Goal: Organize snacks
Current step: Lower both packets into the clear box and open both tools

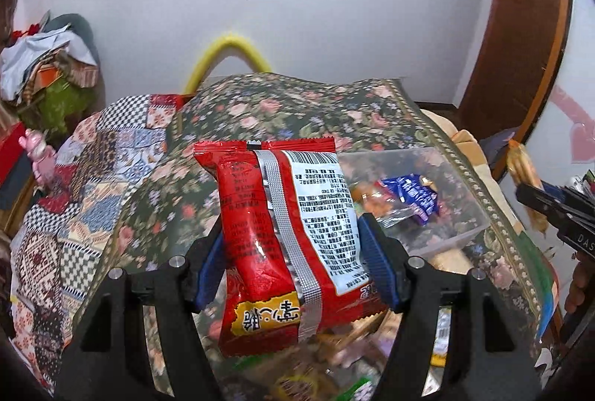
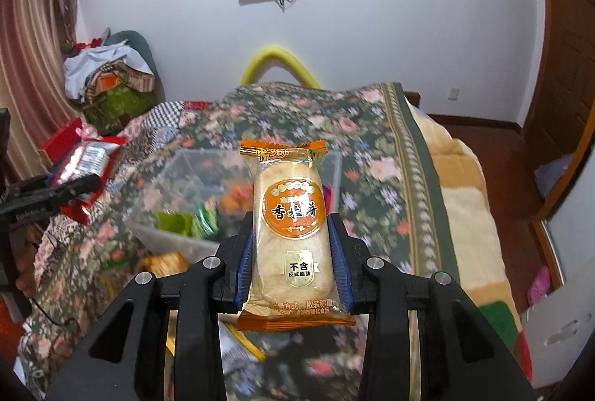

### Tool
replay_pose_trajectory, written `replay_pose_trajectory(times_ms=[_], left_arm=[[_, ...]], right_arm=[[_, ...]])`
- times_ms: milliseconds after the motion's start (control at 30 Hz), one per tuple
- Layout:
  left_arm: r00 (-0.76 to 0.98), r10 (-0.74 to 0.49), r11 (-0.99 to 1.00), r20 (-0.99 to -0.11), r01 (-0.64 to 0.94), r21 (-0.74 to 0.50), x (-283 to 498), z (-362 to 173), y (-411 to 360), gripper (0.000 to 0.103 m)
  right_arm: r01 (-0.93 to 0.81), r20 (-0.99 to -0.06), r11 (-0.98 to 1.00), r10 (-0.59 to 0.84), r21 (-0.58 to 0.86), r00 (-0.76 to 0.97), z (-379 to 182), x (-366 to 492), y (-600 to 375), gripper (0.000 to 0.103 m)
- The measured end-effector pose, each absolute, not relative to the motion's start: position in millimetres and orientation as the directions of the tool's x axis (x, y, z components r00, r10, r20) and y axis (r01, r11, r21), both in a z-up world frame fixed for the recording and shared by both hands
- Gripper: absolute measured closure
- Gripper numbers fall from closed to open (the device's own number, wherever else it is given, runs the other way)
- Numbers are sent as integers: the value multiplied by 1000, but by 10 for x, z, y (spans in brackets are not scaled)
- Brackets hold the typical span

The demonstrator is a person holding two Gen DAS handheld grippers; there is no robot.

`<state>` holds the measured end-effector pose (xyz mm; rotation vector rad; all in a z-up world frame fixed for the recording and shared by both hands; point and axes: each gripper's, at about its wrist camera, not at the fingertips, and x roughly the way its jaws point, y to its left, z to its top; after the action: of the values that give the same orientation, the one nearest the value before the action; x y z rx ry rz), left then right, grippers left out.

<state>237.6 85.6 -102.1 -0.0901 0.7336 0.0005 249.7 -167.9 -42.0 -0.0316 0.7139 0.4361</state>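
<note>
My left gripper is shut on a red snack packet, held upright above the floral bedspread, its printed back facing the camera. My right gripper is shut on an orange-trimmed rice cracker packet, also held upright. A clear plastic box lies on the bed past both grippers; it holds a blue packet and other snacks. In the right wrist view the box holds green packets. The left gripper with the red packet shows at the left of the right wrist view.
Several loose snack packets lie on the bed below the grippers. A patchwork quilt covers the bed's left side. A pile of clothes sits at the far left by the wall. The bed's right edge drops to a wooden floor.
</note>
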Motion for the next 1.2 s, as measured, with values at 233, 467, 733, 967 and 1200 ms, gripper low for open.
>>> replay_pose_trajectory(times_ms=[233, 467, 733, 967, 1200], left_arm=[[730, -67, 997, -680, 16, -81, 2688, -1104, 632, 36], [708, -86, 995, -701, 29, -93, 2971, -1277, 552, 36], [670, -74, 997, -738, 41, -62, 3251, -1527, 481, 36], [652, -64, 998, -755, 34, -56, 3345, -1637, 488, 36], [648, -58, 998, -759, 14, -64, 3317, -1629, 536, 35]], right_arm=[[-431, -628, 893, 409, 127, 662, -430, 2686, -1417, 69], [-457, -666, 881, 414, 121, 620, -627, 2885, -1138, 69], [-470, -722, 874, 407, 128, 560, -896, 3052, -933, 69], [-473, -757, 874, 383, 111, 530, -1055, 3104, -884, 69], [-472, -776, 874, 377, 117, 505, -1103, 3116, -879, 68]])
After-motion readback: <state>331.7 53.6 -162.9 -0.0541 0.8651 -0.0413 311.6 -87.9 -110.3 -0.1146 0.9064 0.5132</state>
